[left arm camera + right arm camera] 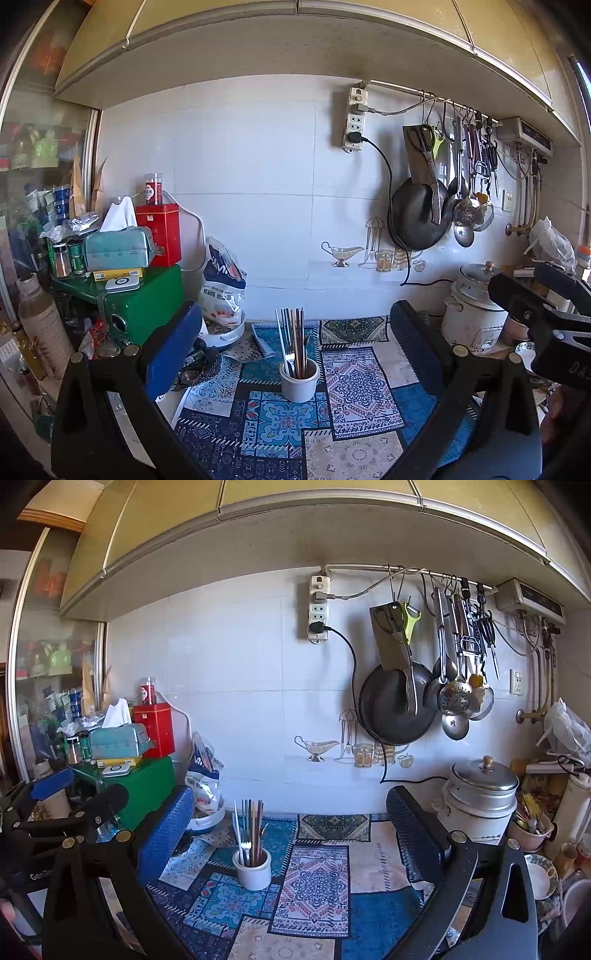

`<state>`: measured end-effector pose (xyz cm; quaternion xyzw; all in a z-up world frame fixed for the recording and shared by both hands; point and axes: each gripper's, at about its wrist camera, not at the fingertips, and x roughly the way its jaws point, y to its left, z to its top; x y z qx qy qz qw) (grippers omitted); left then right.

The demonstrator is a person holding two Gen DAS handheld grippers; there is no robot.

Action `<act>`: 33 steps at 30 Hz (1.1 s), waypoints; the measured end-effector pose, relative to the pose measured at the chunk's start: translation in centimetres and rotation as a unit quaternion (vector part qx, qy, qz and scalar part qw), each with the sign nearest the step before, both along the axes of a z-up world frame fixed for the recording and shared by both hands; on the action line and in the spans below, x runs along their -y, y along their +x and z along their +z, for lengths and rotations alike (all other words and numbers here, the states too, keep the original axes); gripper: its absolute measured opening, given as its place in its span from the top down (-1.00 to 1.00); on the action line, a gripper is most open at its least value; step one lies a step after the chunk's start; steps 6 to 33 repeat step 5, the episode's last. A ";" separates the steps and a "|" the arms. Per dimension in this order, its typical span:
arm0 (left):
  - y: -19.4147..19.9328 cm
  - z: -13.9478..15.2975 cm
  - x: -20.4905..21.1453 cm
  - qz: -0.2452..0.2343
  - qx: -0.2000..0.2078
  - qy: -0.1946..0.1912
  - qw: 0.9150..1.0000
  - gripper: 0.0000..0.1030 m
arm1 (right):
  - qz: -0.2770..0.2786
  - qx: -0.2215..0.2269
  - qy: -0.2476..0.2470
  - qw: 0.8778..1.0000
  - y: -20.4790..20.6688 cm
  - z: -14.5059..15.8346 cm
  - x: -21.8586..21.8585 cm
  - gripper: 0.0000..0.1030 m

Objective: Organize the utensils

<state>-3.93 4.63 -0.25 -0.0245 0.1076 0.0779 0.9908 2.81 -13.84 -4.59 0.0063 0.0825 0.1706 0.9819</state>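
Chopsticks and a fork stand in the white crock; both tongs gape wide, empty.

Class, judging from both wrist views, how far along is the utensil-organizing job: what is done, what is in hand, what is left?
Done: chopsticks and a fork stand upright in the white cup on the patterned mat. In hand: nothing; the left hand-held gripper and right hand-held gripper are both open and empty, apart from the cup. Left: no loose utensils show on the mat, so little seems to remain here.
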 end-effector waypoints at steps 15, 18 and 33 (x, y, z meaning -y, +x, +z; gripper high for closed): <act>1.2 -0.4 -0.6 0.002 -0.006 -0.006 1.000 -0.99 | 0.002 -0.003 0.002 1.000 0.9 0.0 -0.3 -1.00; 1.2 -0.4 -0.6 0.002 -0.006 -0.006 1.000 -0.99 | 0.002 -0.003 0.002 1.000 0.9 0.0 -0.3 -1.00; 1.2 -0.4 -0.6 0.002 -0.006 -0.006 1.000 -0.99 | 0.002 -0.003 0.002 1.000 0.9 0.0 -0.3 -1.00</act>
